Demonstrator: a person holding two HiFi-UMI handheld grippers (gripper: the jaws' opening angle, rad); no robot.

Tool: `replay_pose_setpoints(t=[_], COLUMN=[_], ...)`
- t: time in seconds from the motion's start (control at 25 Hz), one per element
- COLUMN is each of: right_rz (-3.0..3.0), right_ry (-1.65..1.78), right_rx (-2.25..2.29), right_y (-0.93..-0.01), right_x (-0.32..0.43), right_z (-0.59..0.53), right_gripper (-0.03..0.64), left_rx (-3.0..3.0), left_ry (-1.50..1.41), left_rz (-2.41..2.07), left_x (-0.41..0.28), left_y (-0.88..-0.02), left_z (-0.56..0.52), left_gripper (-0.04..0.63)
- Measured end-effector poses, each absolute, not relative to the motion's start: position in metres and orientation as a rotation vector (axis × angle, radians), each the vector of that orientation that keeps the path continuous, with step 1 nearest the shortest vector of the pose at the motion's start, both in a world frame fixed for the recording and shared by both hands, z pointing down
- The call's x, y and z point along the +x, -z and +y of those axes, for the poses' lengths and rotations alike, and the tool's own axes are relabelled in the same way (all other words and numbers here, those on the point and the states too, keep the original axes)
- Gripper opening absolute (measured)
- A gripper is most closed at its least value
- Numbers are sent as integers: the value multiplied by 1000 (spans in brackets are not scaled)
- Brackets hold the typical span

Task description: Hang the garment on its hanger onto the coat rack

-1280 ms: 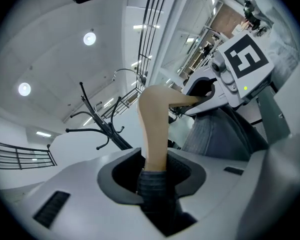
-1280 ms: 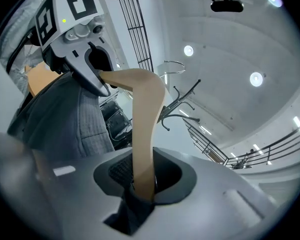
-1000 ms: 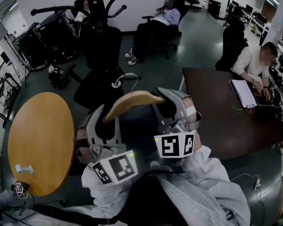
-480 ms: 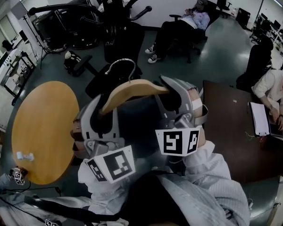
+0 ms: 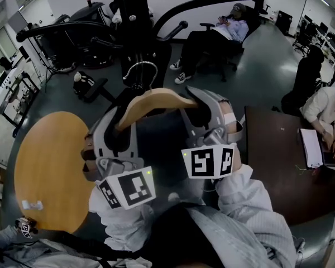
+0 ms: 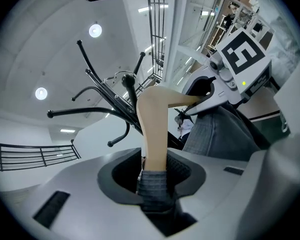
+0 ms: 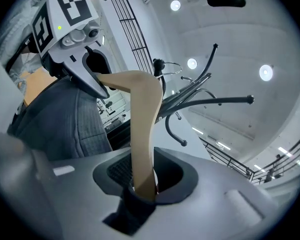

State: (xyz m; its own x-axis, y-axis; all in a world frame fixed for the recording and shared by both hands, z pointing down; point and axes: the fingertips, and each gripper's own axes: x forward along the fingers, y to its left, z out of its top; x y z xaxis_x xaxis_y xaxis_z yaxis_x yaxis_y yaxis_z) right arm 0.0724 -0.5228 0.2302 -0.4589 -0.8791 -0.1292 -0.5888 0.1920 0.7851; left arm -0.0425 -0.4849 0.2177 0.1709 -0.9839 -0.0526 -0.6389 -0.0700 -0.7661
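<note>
Hanger (image 5: 156,100), garment (image 5: 162,144) on, held up near coat rack (image 5: 131,15). Left tool (image 6: 152,176) clamps one end. Right tool (image 7: 142,184) has jaws opening, other end between them. Next: hook it onto the rack.

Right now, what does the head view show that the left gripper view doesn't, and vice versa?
Head view only: the round wooden table, the dark desk and a person seated in a chair.
Left gripper view only: ceiling lights, and the left gripper with its jaws closed on one end of the hanger, grey garment fabric pinched in with it.
Both: the wooden hanger, its metal hook and the black coat rack beyond it.
</note>
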Motion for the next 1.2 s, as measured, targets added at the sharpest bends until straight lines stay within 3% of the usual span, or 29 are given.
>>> replay_pose_setpoints(t=[0.44,1.2], right_rz=[-2124,-2196], right_ry=[1045,1037], right_rx=[1339,1274], right_y=[-267,-291], right_x=[55,57], right_z=[-580,-569], right_gripper=[95,107], left_rx=[-1895,-1868], left_ry=[720,689], left_rz=[1523,1505], left_x=[-60,-56], left_y=[-255,-277], left_z=[-546,-537], left_gripper=[118,118])
